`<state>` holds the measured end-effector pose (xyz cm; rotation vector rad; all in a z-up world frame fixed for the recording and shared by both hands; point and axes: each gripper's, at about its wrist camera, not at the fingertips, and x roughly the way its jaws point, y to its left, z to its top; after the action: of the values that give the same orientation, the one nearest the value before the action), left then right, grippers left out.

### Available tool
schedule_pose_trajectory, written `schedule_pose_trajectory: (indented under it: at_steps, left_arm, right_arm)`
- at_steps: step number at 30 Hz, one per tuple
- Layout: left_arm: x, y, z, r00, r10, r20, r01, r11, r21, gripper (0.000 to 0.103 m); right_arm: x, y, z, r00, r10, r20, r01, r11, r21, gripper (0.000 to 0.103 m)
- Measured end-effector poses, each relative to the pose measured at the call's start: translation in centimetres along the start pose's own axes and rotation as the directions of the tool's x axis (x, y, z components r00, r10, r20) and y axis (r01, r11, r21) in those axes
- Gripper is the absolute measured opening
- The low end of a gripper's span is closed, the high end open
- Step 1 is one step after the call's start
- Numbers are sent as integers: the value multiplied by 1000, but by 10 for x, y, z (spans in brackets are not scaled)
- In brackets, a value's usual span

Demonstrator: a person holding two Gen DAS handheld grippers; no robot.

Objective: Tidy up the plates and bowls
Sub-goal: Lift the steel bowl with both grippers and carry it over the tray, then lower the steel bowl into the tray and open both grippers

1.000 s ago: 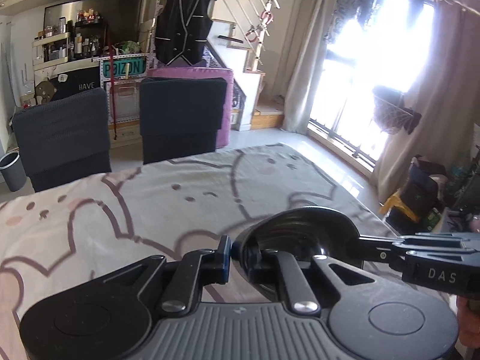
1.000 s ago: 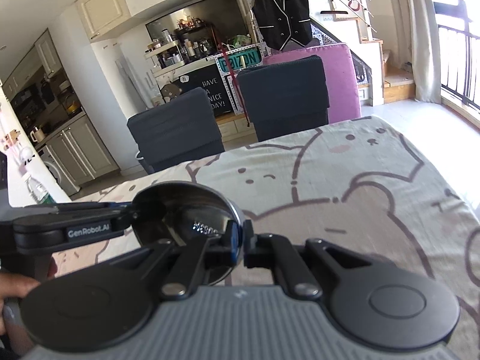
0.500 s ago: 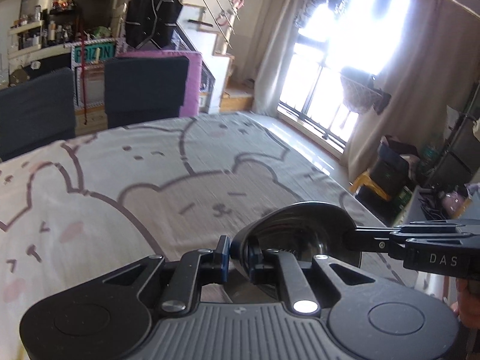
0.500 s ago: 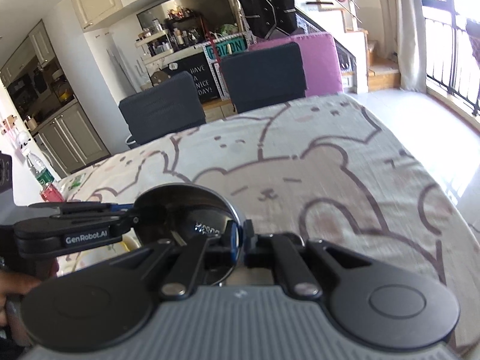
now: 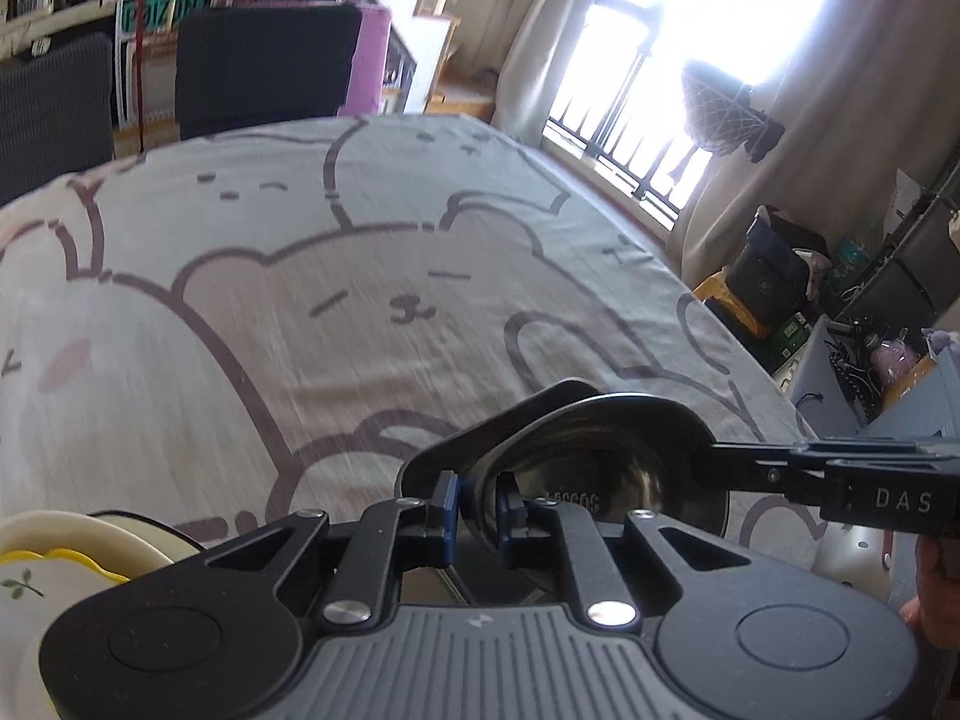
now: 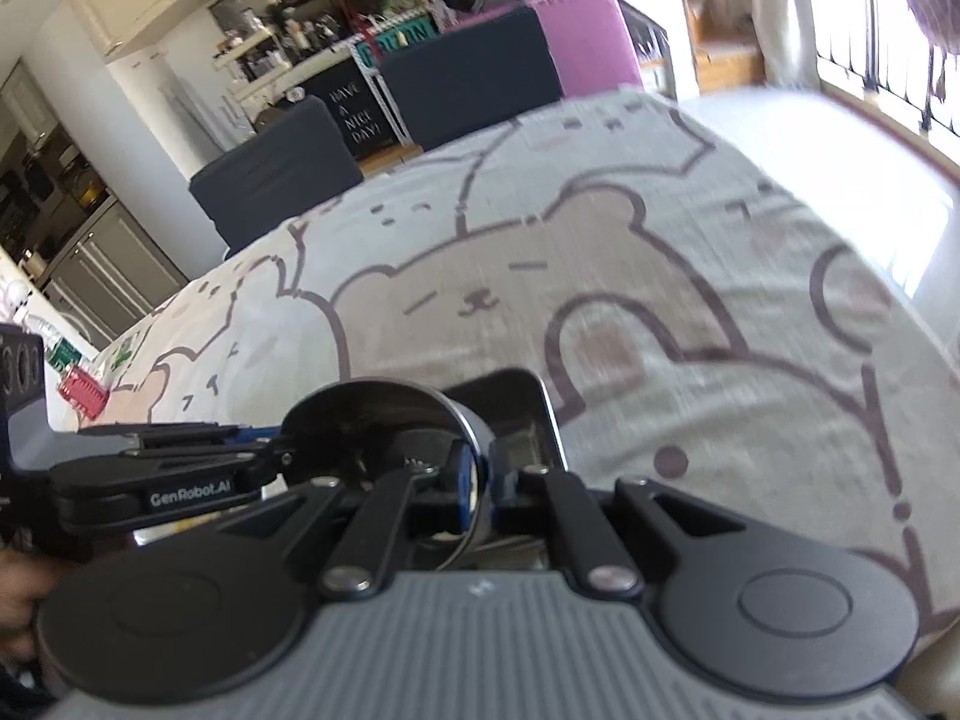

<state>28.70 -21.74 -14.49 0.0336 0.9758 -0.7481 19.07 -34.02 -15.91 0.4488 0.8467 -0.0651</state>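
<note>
Both grippers pinch the same steel bowl [image 5: 606, 468] by its rim, from opposite sides, and hold it just above the bench [image 5: 360, 276], which is covered by a cloth printed with cartoon bears.

In the left wrist view, the left gripper [image 5: 477, 507] has its fingers narrow, one blue pad outside the bowl's wall and the other inside it, the rim clamped between them. The bowl's hollow opens to the right of those fingers. From the far right the right gripper [image 5: 714, 468] reaches in level and bites the opposite rim; part of a hand [image 5: 936, 594] shows beneath it.

In the right wrist view, the right gripper [image 6: 477, 480] has its fingers nearly together on the thin rim of the steel bowl [image 6: 384, 420], which sits left of and ahead of them. The left gripper [image 6: 282, 456] comes in from the left.

Directly beneath the bowl lies a dark rectangular tray [image 6: 528, 402]. At the lower left of the left view, a stack of cream and yellow plates [image 5: 78, 552] rests on the bench, beside the gripper.
</note>
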Motion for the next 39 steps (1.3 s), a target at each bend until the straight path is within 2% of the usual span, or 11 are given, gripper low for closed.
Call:
schedule_pose_trajectory:
  at_steps: [10, 23, 28, 31, 35, 39]
  left_arm:
    - [20, 1, 4, 999, 28, -43, -28, 1000, -4, 18]
    - [40, 4, 9, 997, 31, -67, -31, 1000, -1, 18]
    - [40, 7, 11, 997, 7, -70, -9, 1000, -26, 23]
    - [37, 10, 12, 997, -19, -69, 15, 998, -56, 32]
    - [28, 12, 14, 998, -46, -49, 42, 996, -79, 38]
    - [16, 11, 14, 999, -44, -22, 42, 996, -73, 43]
  right_arm:
    - [22, -6, 4, 998, -22, -61, 23, 1000, 21, 6]
    - [41, -2, -1, 989, -103, -105, 98, 994, -54, 6]
    - [41, -4, -3, 988, -108, -108, 104, 994, -36, 6]
    - [40, -3, -4, 988, -111, -107, 108, 994, -36, 7]
    - [40, 0, -4, 989, -110, -103, 107, 994, -38, 7]
    - [40, 1, -4, 988, -121, -97, 118, 992, -39, 7]
